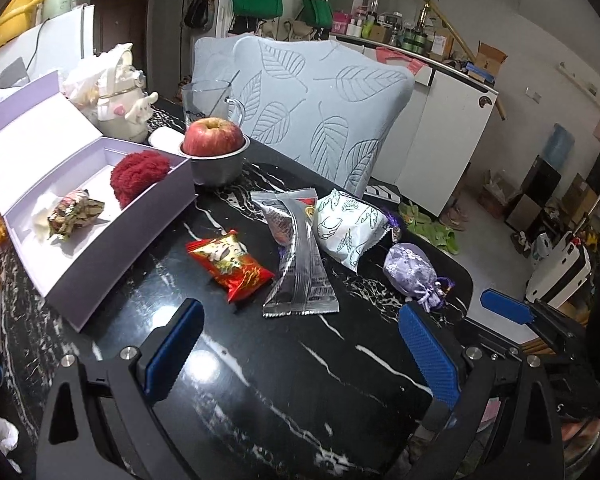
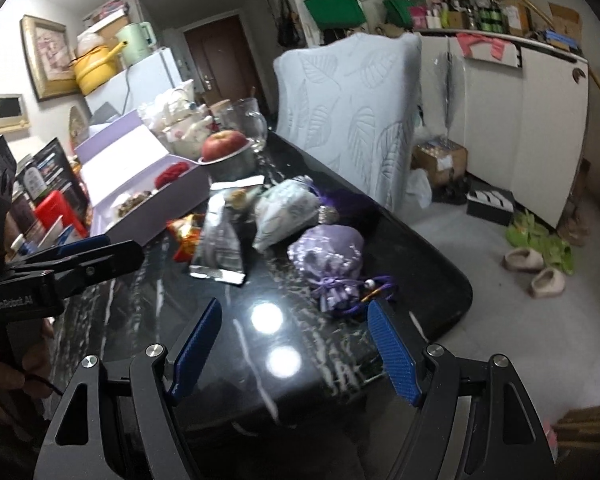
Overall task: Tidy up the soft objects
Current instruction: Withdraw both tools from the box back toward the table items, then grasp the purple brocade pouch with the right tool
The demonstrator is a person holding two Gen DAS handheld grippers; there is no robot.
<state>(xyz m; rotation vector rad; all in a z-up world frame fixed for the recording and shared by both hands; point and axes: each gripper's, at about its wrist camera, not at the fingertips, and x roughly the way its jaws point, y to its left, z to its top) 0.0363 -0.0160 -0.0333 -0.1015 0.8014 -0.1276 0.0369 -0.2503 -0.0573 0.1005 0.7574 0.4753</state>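
Left wrist view: the left gripper point(image 1: 300, 344) is hanging over the black marble table point(image 1: 284, 392) with its blue fingers spread wide and nothing lying between them; bare tabletop is showing under and just ahead of the jaws. Ahead and slightly left, a red snack packet point(image 1: 229, 264) is lying flat; straight ahead a silver packet point(image 1: 300, 256) is sitting with a white leaf-print packet point(image 1: 350, 226) touching its right side. Ahead and to the right, a purple drawstring pouch point(image 1: 410, 270) is resting near the table's rounded right edge, just beyond the right fingertip. Far left, an open lilac box point(image 1: 112, 240) is holding a red fuzzy ball point(image 1: 140, 174) and a patterned bundle point(image 1: 74, 214); past its far end an apple point(image 1: 214, 136) is sitting on a metal cup point(image 1: 216, 168). A chair point(image 1: 312, 112) in a leaf cover is crowding the far edge. The right gripper point(image 1: 504, 312) is poking in at the right. Right wrist view: the right gripper point(image 2: 296, 354) is spreading its fingers wide, empty, over glossy bare tabletop. The pouch point(image 2: 330, 256) is lying just ahead between the fingertips' lines, nearer the right one, close to the table corner. The packets are bunching ahead-left, the box point(image 2: 148, 200) farther left. The left gripper point(image 2: 84, 252) is reaching in from the left edge.
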